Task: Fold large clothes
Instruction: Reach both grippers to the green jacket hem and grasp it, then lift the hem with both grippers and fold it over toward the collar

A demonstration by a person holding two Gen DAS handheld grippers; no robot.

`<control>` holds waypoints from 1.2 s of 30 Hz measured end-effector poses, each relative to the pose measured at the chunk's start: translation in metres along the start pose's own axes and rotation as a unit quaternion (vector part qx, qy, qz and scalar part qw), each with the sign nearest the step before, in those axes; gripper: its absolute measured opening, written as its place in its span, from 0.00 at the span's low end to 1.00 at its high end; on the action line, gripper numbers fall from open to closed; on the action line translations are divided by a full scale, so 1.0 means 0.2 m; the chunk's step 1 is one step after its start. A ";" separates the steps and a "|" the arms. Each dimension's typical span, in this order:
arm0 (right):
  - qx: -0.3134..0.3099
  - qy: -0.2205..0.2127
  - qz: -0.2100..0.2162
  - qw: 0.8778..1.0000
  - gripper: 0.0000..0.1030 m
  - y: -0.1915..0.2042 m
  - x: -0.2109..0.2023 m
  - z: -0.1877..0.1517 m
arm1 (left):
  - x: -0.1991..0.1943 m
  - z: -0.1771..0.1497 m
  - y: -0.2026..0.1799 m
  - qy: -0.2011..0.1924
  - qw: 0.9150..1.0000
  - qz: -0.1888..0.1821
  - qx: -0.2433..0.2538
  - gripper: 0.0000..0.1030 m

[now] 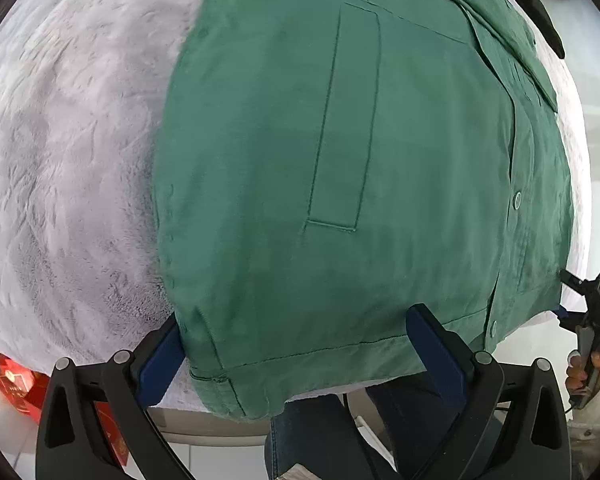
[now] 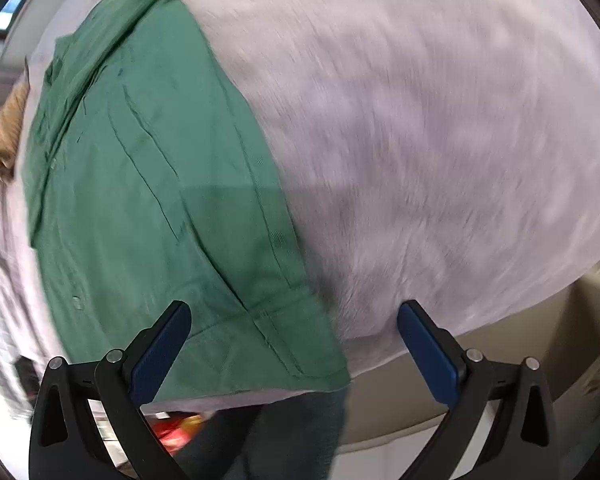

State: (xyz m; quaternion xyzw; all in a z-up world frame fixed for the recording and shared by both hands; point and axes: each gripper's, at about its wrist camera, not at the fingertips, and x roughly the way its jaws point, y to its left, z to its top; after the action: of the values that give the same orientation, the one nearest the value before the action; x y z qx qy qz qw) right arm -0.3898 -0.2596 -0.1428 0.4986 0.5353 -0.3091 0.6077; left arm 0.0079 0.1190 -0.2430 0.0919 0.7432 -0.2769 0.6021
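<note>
Green shirt (image 1: 340, 180) is lying flat on the fuzzy pale blanket (image 1: 60, 160), hem hanging over the near edge. Left gripper (image 1: 300, 344) and right gripper (image 2: 294, 340) are both spreading wide at the near corners, likely lining up a pinch.

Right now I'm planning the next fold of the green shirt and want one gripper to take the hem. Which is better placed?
Left. The left gripper is open and straddles the green shirt's hem, while the right gripper is open over its corner and the fleece cover.
</note>
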 end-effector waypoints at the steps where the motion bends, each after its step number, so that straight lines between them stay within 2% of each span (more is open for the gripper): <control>1: 0.006 -0.002 0.031 0.999 1.00 0.00 -0.01 0.00 | 0.00 0.00 -0.01 -0.002 1.000 -0.003 0.000 1.00; 4: 0.006 -0.007 0.133 0.991 1.00 0.06 -0.05 -0.01 | -0.06 0.00 0.01 -0.008 1.000 -0.021 0.006 1.00; 7: -0.005 -0.003 0.172 0.985 1.00 0.12 -0.04 0.01 | -0.07 0.01 0.01 -0.008 1.000 -0.025 0.013 1.00; 9: -0.009 0.001 0.167 0.986 1.00 0.15 -0.02 0.01 | -0.06 -0.02 0.02 -0.003 1.000 -0.022 0.017 1.00; 12: -0.003 0.014 0.133 0.991 1.00 0.14 0.04 0.02 | 0.01 -0.05 0.02 0.013 1.000 -0.023 0.018 1.00; 14: 0.006 0.019 0.123 0.992 1.00 0.13 0.08 0.01 | 0.04 -0.07 -0.01 0.010 1.000 -0.011 0.028 1.00; 15: 0.008 0.018 0.120 0.993 0.96 0.15 0.11 -0.03 | 0.04 -0.07 -0.02 0.007 0.999 -0.005 0.031 0.99; 16: 0.011 0.016 0.116 0.993 0.93 0.16 0.11 -0.03 | 0.04 -0.08 -0.03 0.000 1.000 0.007 0.030 0.87; 17: 0.013 0.016 0.115 0.993 0.74 0.16 0.10 -0.04 | 0.03 -0.09 -0.04 -0.005 0.999 0.014 0.031 0.79; 18: 0.012 0.022 0.113 0.993 0.39 0.17 0.11 -0.05 | 0.02 -0.09 -0.05 -0.008 0.999 0.016 0.032 0.60; 19: 0.010 0.027 0.112 0.993 0.23 0.17 0.11 -0.05 | -0.01 -0.08 -0.05 -0.012 1.000 0.002 0.029 0.36; 20: 0.010 0.032 0.127 0.991 0.14 0.17 0.10 -0.04 | -0.03 -0.08 -0.04 -0.012 1.000 -0.015 0.021 0.28; 21: 0.008 0.033 0.146 0.989 0.10 0.18 0.08 -0.03 | -0.05 -0.07 -0.04 -0.010 1.000 -0.026 0.013 0.27; 25: 0.001 0.033 0.243 0.969 0.08 0.26 -0.04 0.05 | -0.23 0.00 -0.03 -0.028 0.994 -0.106 -0.020 0.25; 28: -0.019 0.030 0.297 0.954 0.08 0.38 -0.16 0.17 | -0.38 0.07 -0.04 -0.061 0.988 -0.136 -0.044 0.25; 32: -0.060 0.017 0.331 0.941 0.08 0.59 -0.28 0.37 | -0.62 0.29 -0.06 -0.135 0.972 -0.168 -0.091 0.25; 36: -0.109 0.006 0.350 0.930 0.07 0.85 -0.36 0.62 | -0.79 0.56 -0.13 -0.204 0.956 -0.181 -0.109 0.25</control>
State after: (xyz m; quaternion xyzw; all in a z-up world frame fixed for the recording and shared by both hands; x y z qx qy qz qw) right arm -0.2100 -0.3342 -0.0356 0.5865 0.3613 -0.0136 0.7248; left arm 0.1297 0.0696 -0.0999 -0.1688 0.6341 -0.3114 0.6873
